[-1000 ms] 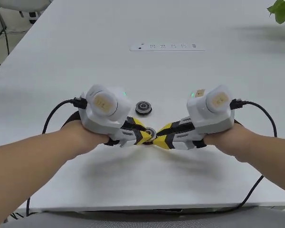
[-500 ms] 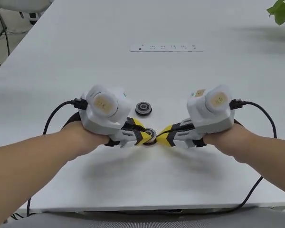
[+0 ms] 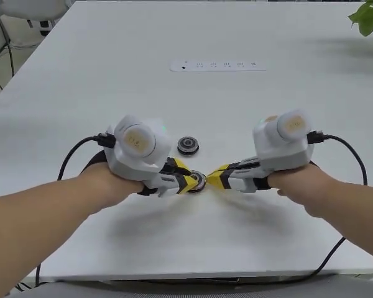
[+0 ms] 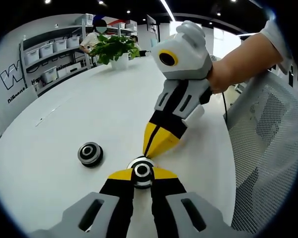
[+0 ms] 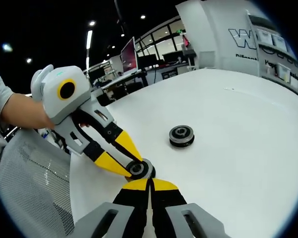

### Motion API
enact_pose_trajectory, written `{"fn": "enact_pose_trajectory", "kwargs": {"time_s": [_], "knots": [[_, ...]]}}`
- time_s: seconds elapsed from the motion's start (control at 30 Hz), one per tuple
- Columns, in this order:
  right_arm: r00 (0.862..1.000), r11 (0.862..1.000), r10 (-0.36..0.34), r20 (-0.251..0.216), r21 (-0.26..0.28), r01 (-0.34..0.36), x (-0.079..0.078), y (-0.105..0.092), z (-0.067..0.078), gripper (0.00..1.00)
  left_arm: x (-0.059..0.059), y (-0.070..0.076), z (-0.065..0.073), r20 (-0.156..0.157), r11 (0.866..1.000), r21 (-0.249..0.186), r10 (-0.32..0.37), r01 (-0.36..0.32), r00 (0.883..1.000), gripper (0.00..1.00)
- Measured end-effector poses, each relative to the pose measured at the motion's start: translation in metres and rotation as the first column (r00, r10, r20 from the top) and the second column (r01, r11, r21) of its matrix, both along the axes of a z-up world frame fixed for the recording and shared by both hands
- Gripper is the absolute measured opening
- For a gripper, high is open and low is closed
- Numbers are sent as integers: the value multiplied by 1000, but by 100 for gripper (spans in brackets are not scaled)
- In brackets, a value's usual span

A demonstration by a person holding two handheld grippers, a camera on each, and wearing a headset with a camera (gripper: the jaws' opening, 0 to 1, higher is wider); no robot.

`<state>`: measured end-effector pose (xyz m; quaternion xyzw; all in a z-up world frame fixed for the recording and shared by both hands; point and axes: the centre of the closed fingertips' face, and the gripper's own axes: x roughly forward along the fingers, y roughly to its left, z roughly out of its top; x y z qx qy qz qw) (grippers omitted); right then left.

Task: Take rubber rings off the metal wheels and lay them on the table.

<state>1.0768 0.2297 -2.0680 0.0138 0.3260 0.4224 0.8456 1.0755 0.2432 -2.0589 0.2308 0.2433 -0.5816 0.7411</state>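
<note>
A wide white table (image 3: pixel 248 105) takes up most of the head view. Its near edge runs across the bottom of the frame, and broad open surface stretches beyond the grippers. A power strip (image 3: pixel 217 63) lies at upper centre, and plant leaves (image 3: pixel 368 15) show in the upper right corner. Low in the centre, close to the near edge, two hand-held grippers meet tip to tip. The left gripper (image 3: pixel 188 182) comes in from the left, its jaws pinching a small metal wheel (image 3: pixel 198 180). The right gripper (image 3: pixel 214 179) comes in from the right, jaws pressed together, tips touching that wheel's rim. A second wheel (image 3: pixel 188 144) lies flat just above them in the frame, apart from both
</note>
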Motion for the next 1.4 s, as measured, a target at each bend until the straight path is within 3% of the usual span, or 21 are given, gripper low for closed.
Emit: {"fn": "enact_pose_trajectory", "kwargs": {"time_s": [0.17,0.2,0.53,1.17,1.33,1.4], "knots": [[1000,1000,-12,-1,11,12,1,2,2,0,0,0,0,1,1000,1,2,-2,1000,7],[1000,999,-11,-11,36,11,0,4,4,0,0,0,0,-1,1000,-1,5,-5,1000,7],[1000,999,-17,-19,39,18,-2,8,7,0,2,0,-1,0,1000,2,13,-13,1000,6],[1000,999,16,2,51,-16,-2,17,11,0,4,0,-2,0,1000,5,7,-7,1000,6],[999,994,44,3,97,-44,-4,24,18,0,4,0,-3,-1,1000,5,7,-7,1000,6],[998,996,48,28,68,-50,-3,25,18,0,4,0,-3,-1,1000,4,8,-8,1000,6]]}}
